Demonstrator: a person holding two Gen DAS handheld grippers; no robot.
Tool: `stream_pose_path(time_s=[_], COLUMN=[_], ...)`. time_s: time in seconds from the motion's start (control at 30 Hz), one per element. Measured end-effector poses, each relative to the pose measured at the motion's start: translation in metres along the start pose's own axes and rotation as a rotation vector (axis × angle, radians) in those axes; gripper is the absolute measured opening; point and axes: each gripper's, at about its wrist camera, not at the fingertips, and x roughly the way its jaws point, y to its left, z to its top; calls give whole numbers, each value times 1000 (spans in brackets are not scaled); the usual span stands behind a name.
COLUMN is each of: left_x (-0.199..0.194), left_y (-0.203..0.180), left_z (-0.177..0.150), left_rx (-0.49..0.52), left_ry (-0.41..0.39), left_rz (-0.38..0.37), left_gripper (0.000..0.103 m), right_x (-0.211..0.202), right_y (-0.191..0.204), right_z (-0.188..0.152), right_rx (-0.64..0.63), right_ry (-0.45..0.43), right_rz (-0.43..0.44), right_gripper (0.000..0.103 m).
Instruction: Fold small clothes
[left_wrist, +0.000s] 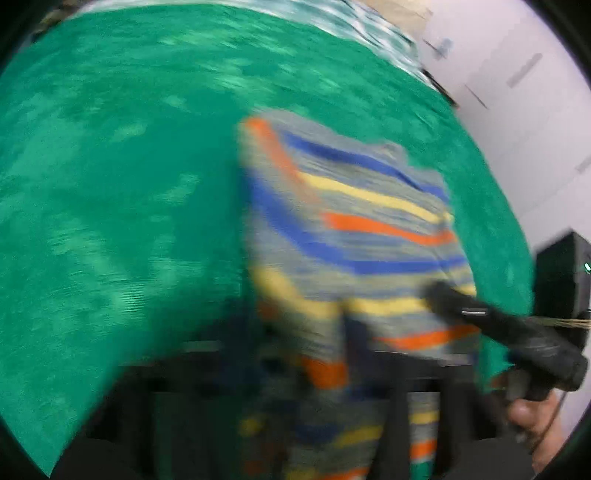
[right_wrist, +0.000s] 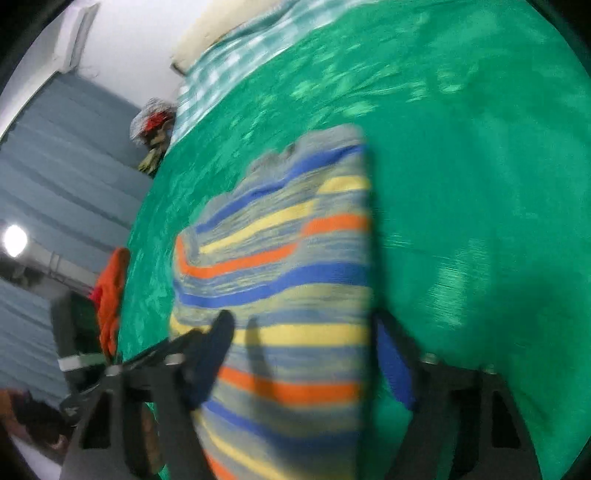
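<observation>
We are holding the striped shirt (left_wrist: 354, 236) on the green bed (left_wrist: 110, 184). Our left tool (left_wrist: 332, 413) is clamping its near edge. Our right tool (right_wrist: 295, 369) is straddling the cloth; whether it is gripping, we cannot tell. The fold may be slipping loose if it is not.

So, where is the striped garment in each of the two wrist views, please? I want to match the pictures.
Left wrist view: the striped garment fills the centre right and runs down to the bottom edge, on the green cover.
Right wrist view: the striped garment lies at the centre and reaches the bottom edge.
Shared landmark: the green-and-white checked cloth at the far end of the green cover.
</observation>
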Motion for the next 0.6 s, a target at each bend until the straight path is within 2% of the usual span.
stream_pose_path(time_s=[0.03, 0.1, 0.17, 0.27, 0.37, 0.47, 0.5, 0.53, 0.57, 0.6], left_x=[-1, -12, -37, -83, -127, -140, -133, -122, -105, -97], left_y=[-6, -19, -26, -34, -43, -42, -38, -31, -20, -13], left_z=[0, -1, -1, 0, 1, 2, -1, -7, -21, -31], left_rx=[19, 70, 98, 115, 154, 165, 160, 148, 118, 104], left_ry=[-9, -35, -89, -168, -242, -244, -218, -187, -134, -104], left_rz=[29, 69, 52, 19, 2, -5, 11, 44, 121, 163], left_gripper=[15, 13, 13, 12, 13, 17, 28, 49, 60, 66], right_x=[7, 12, 1, -27, -62, -84, -85, -83, -74, -72], right_y=[8, 25, 40, 72, 102, 122, 122, 120, 114, 104], right_z=[0, 0, 0, 0, 2, 4, 5, 4, 0, -7], right_rx=[-35, -119, -169, -258, -307, -313, -301, -291, -275, -260], right_ry=[18, 19, -13, -88, -164, -212, -211, -203, -167, -127], right_rz=[-26, -110, -132, -117, -67, -25, -21, -25, -49, -90], right_gripper=[31, 28, 27, 26, 26, 26, 28, 30, 41, 62])
